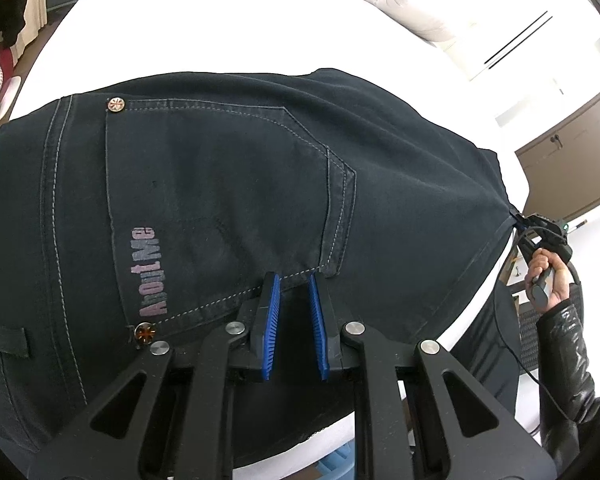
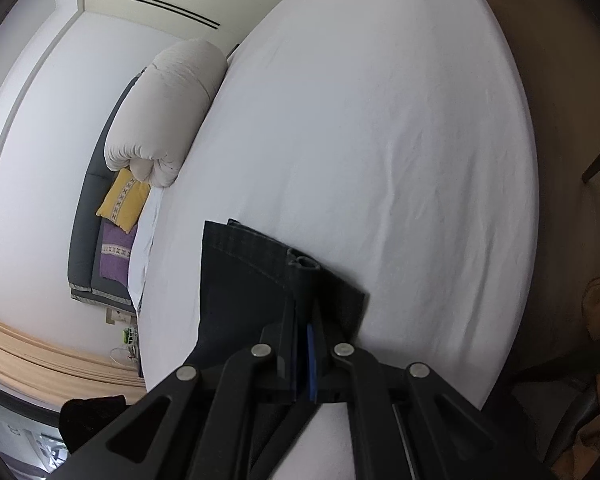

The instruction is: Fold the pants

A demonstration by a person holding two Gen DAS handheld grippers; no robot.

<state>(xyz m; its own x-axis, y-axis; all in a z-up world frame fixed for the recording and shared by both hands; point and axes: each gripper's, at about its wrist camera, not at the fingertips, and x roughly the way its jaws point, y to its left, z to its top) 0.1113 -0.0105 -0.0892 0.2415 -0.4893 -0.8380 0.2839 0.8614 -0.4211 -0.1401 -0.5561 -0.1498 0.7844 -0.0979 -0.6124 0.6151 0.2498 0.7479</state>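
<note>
One pair of dark pants (image 1: 228, 200) on your white bed (image 2: 380, 140), held at both ends.

Your left gripper (image 1: 294, 280) hangs open at lower centre over the back pocket; your right gripper (image 2: 306, 316) pinches the hem. One rolled duvet (image 2: 168, 108) (upper left), two cushions below: yellow cushion (image 2: 124, 200), purple cushion (image 2: 114, 250).

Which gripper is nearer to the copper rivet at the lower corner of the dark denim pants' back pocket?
Left. The left gripper hovers open over the pocket, just beside the copper rivet. The right gripper is shut on the dark denim pants at their far edge.
</note>
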